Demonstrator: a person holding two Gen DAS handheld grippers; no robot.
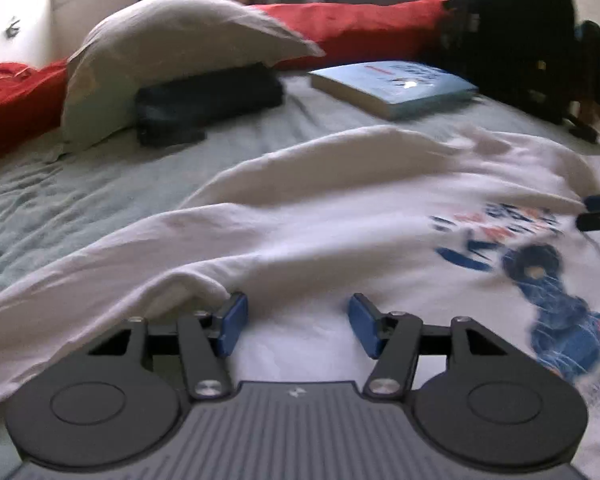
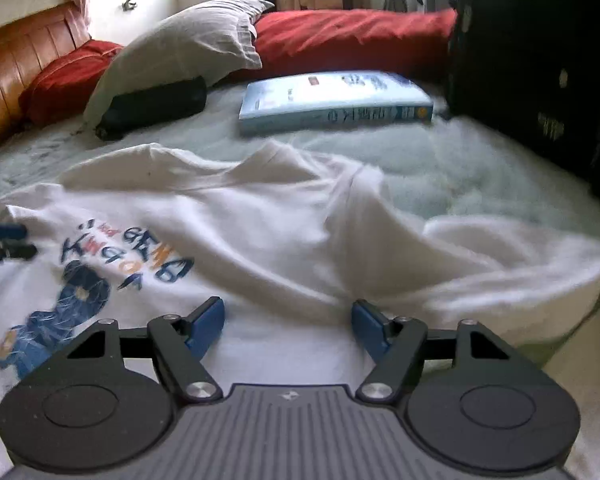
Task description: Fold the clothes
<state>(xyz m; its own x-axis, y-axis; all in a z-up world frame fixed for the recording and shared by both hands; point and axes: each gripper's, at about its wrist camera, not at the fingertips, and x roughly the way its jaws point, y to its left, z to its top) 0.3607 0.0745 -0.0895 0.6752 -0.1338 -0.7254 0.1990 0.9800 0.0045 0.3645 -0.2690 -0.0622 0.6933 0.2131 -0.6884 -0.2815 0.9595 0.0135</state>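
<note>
Left wrist: rumpled white cotton shirt (image 1: 320, 216), soft folds

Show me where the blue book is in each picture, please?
Left wrist view: the blue book lies on the bed, upper right of middle, beyond the white T-shirt.
Right wrist view: the blue book lies upper middle, its spine facing the camera.
Shared landmark: the grey pillow, left of the book in both.

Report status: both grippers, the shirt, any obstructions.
Left gripper open, right gripper open, nothing between jaws. White printed cotton T-shirt rumpled on the bed, unfolded. Pale blue paperback book beyond it, clear of the shirt.
</note>
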